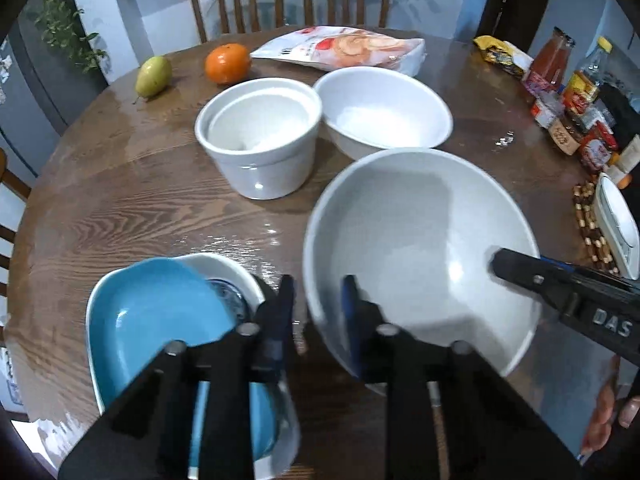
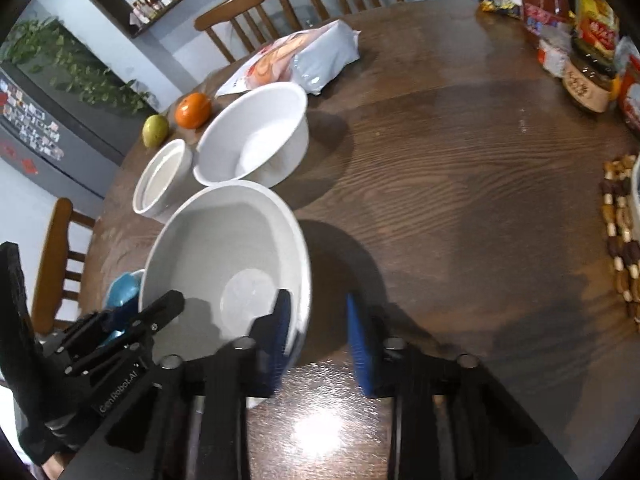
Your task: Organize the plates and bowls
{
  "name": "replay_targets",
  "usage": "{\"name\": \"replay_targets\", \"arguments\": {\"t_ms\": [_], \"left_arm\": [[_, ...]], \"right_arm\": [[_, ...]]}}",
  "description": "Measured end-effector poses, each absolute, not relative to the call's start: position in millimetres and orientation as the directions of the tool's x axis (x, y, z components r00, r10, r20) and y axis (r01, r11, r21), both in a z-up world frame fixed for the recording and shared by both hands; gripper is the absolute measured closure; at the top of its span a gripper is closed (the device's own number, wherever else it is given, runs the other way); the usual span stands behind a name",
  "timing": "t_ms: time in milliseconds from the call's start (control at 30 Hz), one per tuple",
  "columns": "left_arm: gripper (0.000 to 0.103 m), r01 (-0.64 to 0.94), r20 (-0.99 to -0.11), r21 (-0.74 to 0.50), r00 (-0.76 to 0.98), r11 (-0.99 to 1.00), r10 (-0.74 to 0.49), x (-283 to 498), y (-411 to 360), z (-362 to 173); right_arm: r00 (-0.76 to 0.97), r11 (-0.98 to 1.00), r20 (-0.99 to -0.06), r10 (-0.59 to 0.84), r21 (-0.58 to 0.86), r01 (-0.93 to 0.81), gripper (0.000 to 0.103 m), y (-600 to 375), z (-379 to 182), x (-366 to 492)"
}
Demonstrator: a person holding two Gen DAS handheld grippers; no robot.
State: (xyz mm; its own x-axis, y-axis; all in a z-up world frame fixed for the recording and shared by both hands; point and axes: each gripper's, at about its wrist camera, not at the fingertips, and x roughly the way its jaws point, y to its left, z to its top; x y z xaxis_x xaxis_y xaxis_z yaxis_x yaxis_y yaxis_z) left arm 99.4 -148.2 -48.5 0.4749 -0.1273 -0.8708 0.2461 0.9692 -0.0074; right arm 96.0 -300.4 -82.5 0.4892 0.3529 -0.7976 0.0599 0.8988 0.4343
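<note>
A large white bowl [image 1: 420, 232] [image 2: 224, 248] stands on the round wooden table [image 1: 140, 200], nearest to me. My left gripper [image 1: 318, 300] straddles its left rim, one finger inside and one outside, shut on the wall. On the opposite rim my right gripper [image 2: 316, 320] is shut in the same way; the left wrist view shows it as a black arm [image 1: 516, 272]. A blue dish [image 1: 152, 312] lies nested in a white-rimmed dish just left of the bowl. Farther back are a white straight-sided bowl [image 1: 260, 136] [image 2: 162, 180] holding a smaller one, and a second round white bowl [image 1: 384, 108] [image 2: 256, 132].
A pear [image 1: 154, 76], an orange [image 1: 228, 62] and a snack bag [image 1: 344, 50] lie at the far side. Bottles and jars [image 1: 568, 92] crowd the right edge, beside a beaded mat [image 1: 592, 232] with a white dish. Wooden chairs [image 1: 240, 0] ring the table.
</note>
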Motion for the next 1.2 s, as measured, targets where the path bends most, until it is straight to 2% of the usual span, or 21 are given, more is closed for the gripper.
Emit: {"name": "replay_targets", "arguments": {"t_ms": [33, 67, 467, 800, 867, 900, 933, 1000, 1067, 1133, 1200], "left_arm": [[0.091, 0.256, -0.867, 0.006, 0.484, 0.967, -0.122, 96, -151, -46], [0.091, 0.257, -0.863, 0.021, 0.492, 0.966, -0.112, 96, -154, -44], [0.091, 0.358, -0.828, -0.006, 0.522, 0.934, -0.206, 59, -174, -10], [0.089, 0.42, -0.873, 0.009, 0.447, 0.908, -0.198, 48, -199, -50], [0.086, 0.415, -0.875, 0.018, 0.447, 0.91, -0.187, 48, -198, -53], [0.079, 0.412, -0.874, 0.026, 0.452, 0.911, -0.179, 48, -197, -53], [0.059, 0.406, -0.872, 0.033, 0.458, 0.913, -0.172, 48, -196, -52], [0.044, 0.398, -0.862, 0.032, 0.475, 0.917, -0.176, 48, -190, -47], [0.045, 0.385, -0.85, 0.04, 0.498, 0.922, -0.171, 47, -185, -40], [0.043, 0.37, -0.841, 0.039, 0.514, 0.928, -0.169, 48, -180, -34], [0.042, 0.354, -0.835, 0.036, 0.525, 0.935, -0.166, 50, -175, -29]], "right_arm": [[0.489, 0.899, -0.794, 0.361, 0.436, 0.044, 0.091, -298, -80, 95], [0.49, 0.902, -0.795, 0.359, 0.43, 0.038, 0.092, -296, -79, 94], [0.551, 0.903, -0.767, 0.33, 0.426, 0.052, 0.091, -322, -43, 41], [0.488, 0.902, -0.82, 0.298, 0.41, 0.138, 0.091, -335, -79, 19], [0.475, 0.899, -0.826, 0.303, 0.412, 0.144, 0.091, -334, -84, 20], [0.477, 0.901, -0.828, 0.296, 0.408, 0.149, 0.09, -335, -85, 20], [0.482, 0.904, -0.829, 0.283, 0.399, 0.156, 0.087, -336, -84, 20], [0.512, 0.903, -0.814, 0.274, 0.401, 0.154, 0.08, -340, -75, 18], [0.546, 0.901, -0.792, 0.272, 0.409, 0.145, 0.067, -346, -63, 14], [0.569, 0.906, -0.783, 0.25, 0.396, 0.148, 0.062, -351, -54, 12], [0.59, 0.906, -0.77, 0.243, 0.398, 0.146, 0.061, -356, -44, 11]]}}
